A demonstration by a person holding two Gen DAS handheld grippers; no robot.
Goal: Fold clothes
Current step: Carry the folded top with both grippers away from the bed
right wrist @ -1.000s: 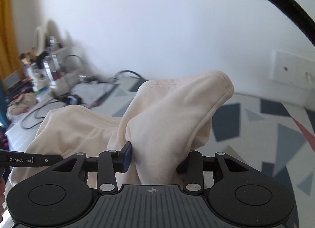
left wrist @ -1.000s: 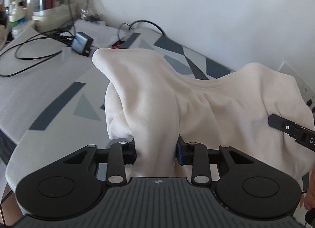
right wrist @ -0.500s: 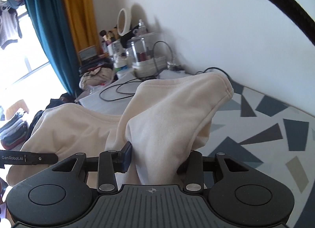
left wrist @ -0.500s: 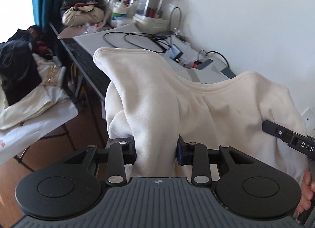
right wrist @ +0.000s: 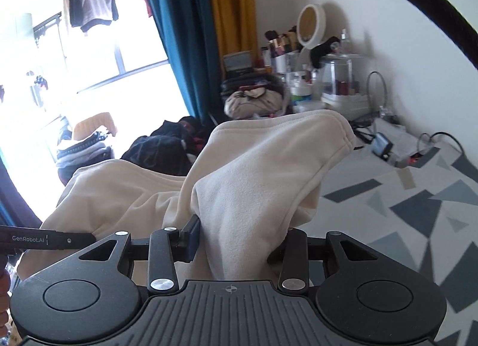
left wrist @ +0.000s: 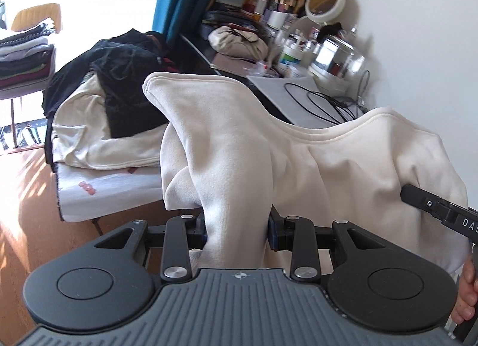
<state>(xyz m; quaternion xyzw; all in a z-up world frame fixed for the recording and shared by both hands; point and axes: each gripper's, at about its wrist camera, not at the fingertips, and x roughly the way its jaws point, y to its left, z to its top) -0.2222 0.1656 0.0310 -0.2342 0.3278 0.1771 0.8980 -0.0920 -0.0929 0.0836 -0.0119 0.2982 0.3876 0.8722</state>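
A cream sweatshirt (left wrist: pixel 298 161) hangs in the air between my two grippers. My left gripper (left wrist: pixel 237 226) is shut on a bunched fold of it, and the cloth rises between the fingers into a peak. My right gripper (right wrist: pixel 239 238) is shut on another bunch of the same cream sweatshirt (right wrist: pixel 254 173). In the left wrist view the other gripper's black finger (left wrist: pixel 433 208) shows at the right edge against the cloth, with part of a hand below it. In the right wrist view a black finger marked GenRobot.AI (right wrist: pixel 44 240) lies at the left against the fabric.
A pile of dark and white clothes (left wrist: pixel 113 98) lies on a low bed at left, a stack of folded clothes (left wrist: pixel 24 59) behind it. A cluttered desk (left wrist: pixel 298 47) with cosmetics, mirror and cables runs along the wall. The grey patterned surface (right wrist: pixel 403 196) spreads at right.
Both grippers have swung sideways with the sweatshirt, away from the patterned surface toward the window, bed and desk. The grip on the cloth looks the same.
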